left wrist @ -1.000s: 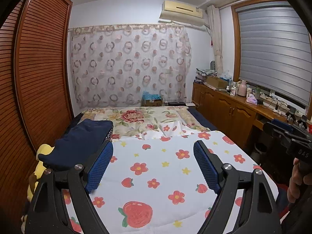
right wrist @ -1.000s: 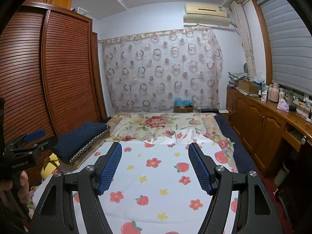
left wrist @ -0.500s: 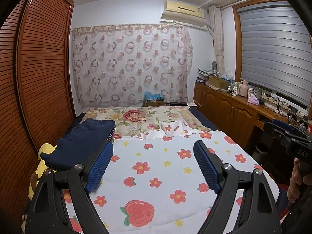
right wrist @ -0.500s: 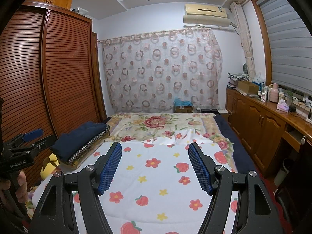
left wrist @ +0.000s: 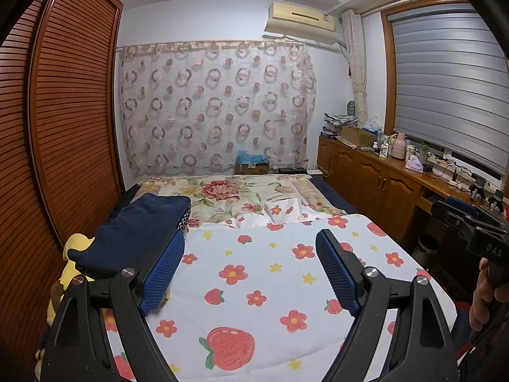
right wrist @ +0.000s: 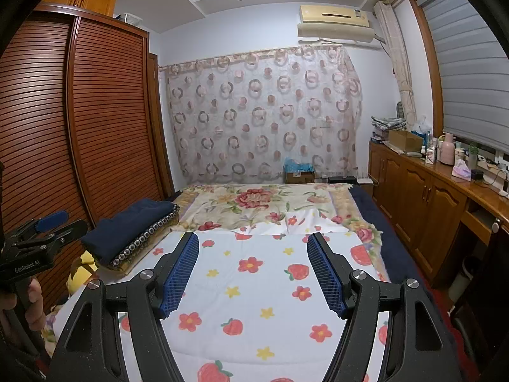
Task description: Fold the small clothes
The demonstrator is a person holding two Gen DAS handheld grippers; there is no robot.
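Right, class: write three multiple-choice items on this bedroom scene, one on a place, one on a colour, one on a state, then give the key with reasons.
1. Where does the folded garment lie on the bed?
A. at its left edge
B. in its middle
C. at its right edge

2. What colour is that garment?
A. red
B. navy blue
C. white

3. How do the left gripper and right gripper stand?
A. both shut on cloth
B. one open, one shut
C. both open and empty

Key: A, it sits beside the wardrobe; B, its cloth is dark blue; C, bedspread shows between each pair of pads.
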